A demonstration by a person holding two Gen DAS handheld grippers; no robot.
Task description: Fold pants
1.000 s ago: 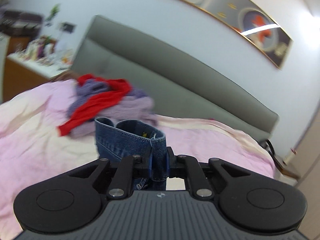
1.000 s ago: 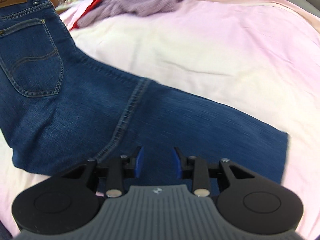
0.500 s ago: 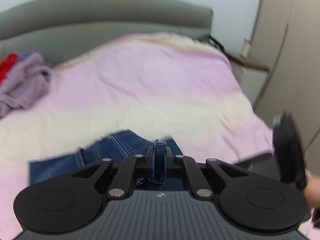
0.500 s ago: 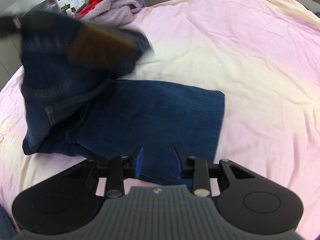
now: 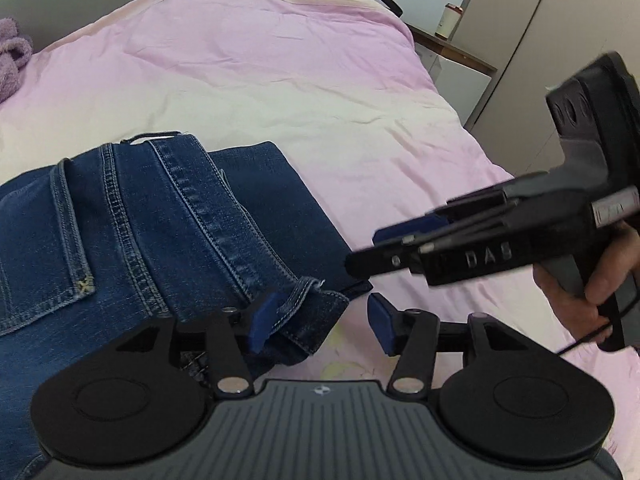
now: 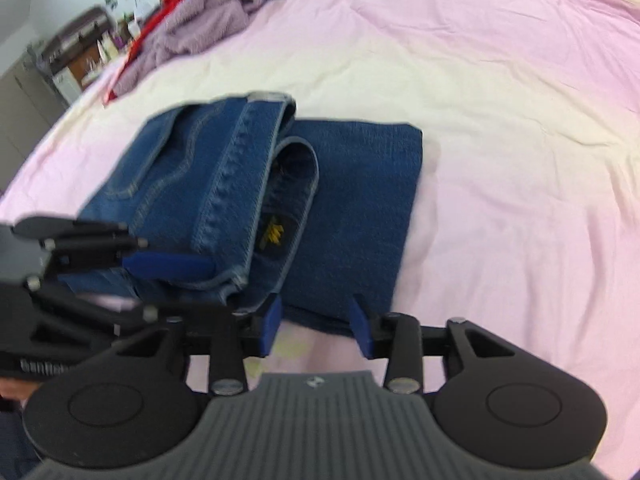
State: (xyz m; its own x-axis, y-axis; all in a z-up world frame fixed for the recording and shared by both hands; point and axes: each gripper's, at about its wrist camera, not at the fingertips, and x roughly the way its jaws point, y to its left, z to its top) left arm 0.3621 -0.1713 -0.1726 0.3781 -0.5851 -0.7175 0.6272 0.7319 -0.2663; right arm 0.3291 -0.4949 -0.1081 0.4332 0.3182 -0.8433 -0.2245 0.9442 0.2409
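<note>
Blue jeans point(image 5: 132, 220) lie folded on the pink bed sheet point(image 5: 280, 72), waistband end laid over the legs. My left gripper point(image 5: 320, 320) is open, its blue pads either side of the waistband corner, which rests by the left pad. In the right wrist view the jeans point(image 6: 248, 184) lie just ahead of my open, empty right gripper point(image 6: 316, 322). The left gripper point(image 6: 168, 266) shows there at the left, against the jeans' near edge. The right gripper point(image 5: 400, 240) shows in the left wrist view, held in a hand.
A heap of purple and red clothes point(image 6: 200, 20) lies at the bed's far left. A nightstand with a cup point(image 5: 450, 20) and a wardrobe stand right of the bed. A dresser point(image 6: 76, 52) stands far left.
My left gripper carried the waistband over onto the legs, lowered it and opened, letting go. The jeans now lie folded. The right gripper stayed open near the fold.
</note>
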